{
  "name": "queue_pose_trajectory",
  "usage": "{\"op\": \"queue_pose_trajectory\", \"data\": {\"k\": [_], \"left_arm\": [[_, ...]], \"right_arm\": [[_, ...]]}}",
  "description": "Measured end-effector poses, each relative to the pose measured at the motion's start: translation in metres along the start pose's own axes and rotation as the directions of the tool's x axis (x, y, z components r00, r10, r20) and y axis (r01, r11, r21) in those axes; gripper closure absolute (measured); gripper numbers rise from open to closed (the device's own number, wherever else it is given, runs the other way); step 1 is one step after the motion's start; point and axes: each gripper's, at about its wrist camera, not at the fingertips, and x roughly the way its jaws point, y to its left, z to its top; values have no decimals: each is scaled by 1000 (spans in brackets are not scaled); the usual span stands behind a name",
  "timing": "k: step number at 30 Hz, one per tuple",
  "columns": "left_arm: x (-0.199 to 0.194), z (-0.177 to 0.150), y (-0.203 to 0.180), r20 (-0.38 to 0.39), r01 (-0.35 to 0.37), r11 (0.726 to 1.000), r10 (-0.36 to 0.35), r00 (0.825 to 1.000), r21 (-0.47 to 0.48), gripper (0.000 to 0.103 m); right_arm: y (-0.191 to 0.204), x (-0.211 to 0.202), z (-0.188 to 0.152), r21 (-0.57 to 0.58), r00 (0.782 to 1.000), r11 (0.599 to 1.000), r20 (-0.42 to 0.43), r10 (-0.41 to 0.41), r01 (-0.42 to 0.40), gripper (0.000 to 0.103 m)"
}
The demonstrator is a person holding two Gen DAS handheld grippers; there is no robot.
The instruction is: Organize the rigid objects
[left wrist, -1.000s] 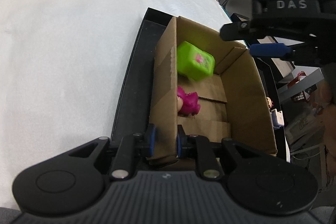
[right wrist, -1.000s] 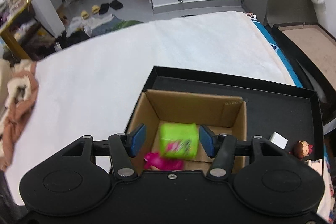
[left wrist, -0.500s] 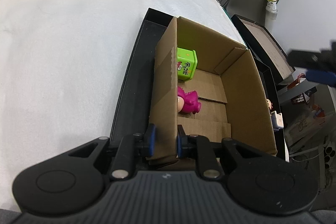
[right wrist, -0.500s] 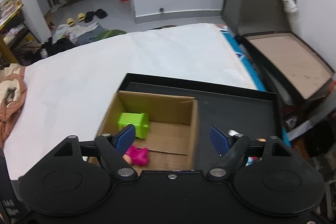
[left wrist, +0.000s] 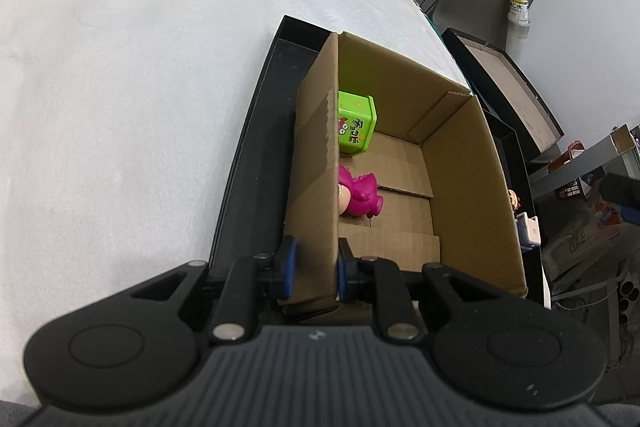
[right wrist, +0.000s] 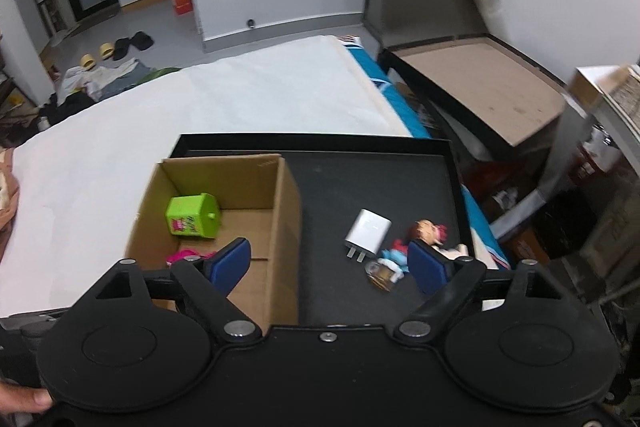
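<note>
Surface: white-covered table (left wrist: 120,99) carrying a black tray (right wrist: 400,187).
Left claw (left wrist: 312,267): clamped on the near wall of the cardboard box (left wrist: 472,163).
Right claw (right wrist: 328,263): spread wide, holding nothing, above the tray beside the box.
Box contents: green cube (left wrist: 356,125) near the far left corner; magenta figure (left wrist: 360,197) just nearer, against the left wall.
Tray, right of box: white charger (right wrist: 368,233), small figurines (right wrist: 428,233) close by it.
</note>
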Motion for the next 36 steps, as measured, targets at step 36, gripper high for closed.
{"op": "queue_pose_trajectory", "data": {"k": [36], "left_arm": [[-1, 0, 4, 0, 13, 1000, -13, 1000, 1, 85]], "right_arm": [[-57, 45, -29, 89, 993, 995, -109, -32, 42, 17]]}}
